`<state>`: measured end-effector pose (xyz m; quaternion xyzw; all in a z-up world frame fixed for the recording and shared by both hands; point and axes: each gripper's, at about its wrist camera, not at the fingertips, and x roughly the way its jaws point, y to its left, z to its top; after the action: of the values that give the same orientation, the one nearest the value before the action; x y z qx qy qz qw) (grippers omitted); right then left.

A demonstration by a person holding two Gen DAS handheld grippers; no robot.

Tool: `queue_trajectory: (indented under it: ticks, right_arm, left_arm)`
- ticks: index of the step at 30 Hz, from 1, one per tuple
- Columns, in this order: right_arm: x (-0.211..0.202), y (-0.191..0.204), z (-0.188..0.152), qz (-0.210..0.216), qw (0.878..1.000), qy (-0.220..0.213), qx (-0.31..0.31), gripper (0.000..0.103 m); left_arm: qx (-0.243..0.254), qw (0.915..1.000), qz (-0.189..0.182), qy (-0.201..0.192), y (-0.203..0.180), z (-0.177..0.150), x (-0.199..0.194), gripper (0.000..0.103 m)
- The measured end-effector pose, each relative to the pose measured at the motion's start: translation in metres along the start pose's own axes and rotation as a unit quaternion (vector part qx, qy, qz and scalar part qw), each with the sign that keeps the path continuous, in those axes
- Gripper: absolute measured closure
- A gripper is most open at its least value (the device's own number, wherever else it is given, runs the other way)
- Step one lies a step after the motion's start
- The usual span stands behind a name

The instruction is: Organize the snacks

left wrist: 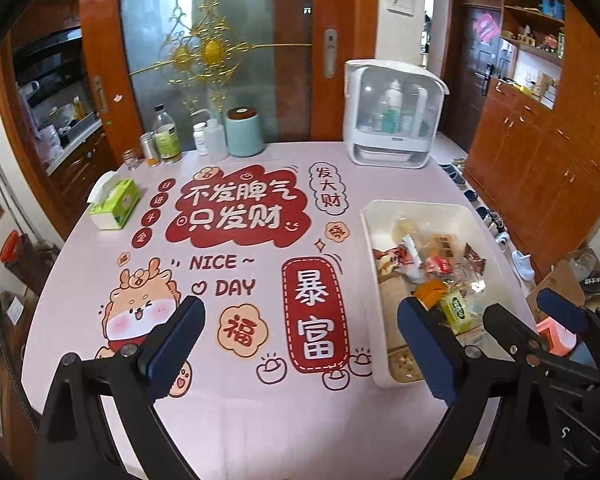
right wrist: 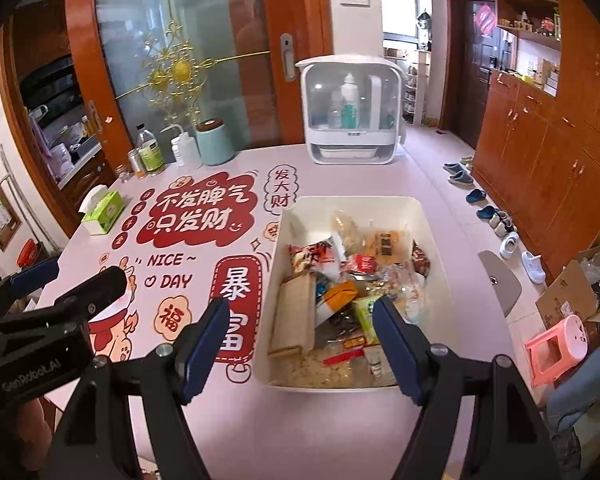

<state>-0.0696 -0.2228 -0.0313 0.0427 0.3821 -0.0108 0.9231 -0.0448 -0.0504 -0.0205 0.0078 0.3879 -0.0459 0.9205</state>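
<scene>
A white rectangular bin full of mixed snack packets stands on the right side of the pink printed tablecloth; it also shows in the left wrist view. Among the snacks are an orange packet, a green packet and a red and white bag. My right gripper is open and empty, hovering above the bin's near end. My left gripper is open and empty above the tablecloth, left of the bin. The right gripper's fingers show at the right of the left wrist view.
At the table's far side stand a white countertop cabinet, a teal canister, several bottles and a green tissue box. A grey chair, a pink stool, shoes and a cardboard box are on the floor at the right.
</scene>
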Motion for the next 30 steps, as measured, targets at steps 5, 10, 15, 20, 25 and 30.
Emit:
queue_trajectory:
  ticks: [5,10,15,20,25,30]
  right_arm:
    - [0.003,0.011,0.004,0.004,1.000,0.002,-0.005,0.028]
    - [0.005,0.016,0.007,0.007,1.000,0.004,-0.004,0.028]
    - [0.009,0.020,0.008,0.011,1.000,0.009,-0.001,0.028]
    - [0.011,0.022,0.008,0.013,1.000,0.012,0.001,0.028]
    - [0.011,0.022,0.008,0.013,1.000,0.012,0.001,0.028]
    - [0.012,0.023,0.008,0.014,1.000,0.013,0.002,0.028]
  left_arm:
    - [-0.010,0.9999,0.008,0.009,0.011,0.001,0.004,0.006]
    - [-0.017,0.9996,0.016,0.017,0.019,0.002,0.008,0.006]
    - [-0.021,0.9992,0.021,0.027,0.025,0.000,0.012,0.006]
    - [-0.021,0.9990,0.022,0.033,0.029,-0.001,0.015,0.006]
    - [-0.021,0.9990,0.021,0.034,0.030,-0.001,0.015,0.006]
    - [-0.017,0.9990,0.021,0.034,0.030,-0.003,0.017,0.006]
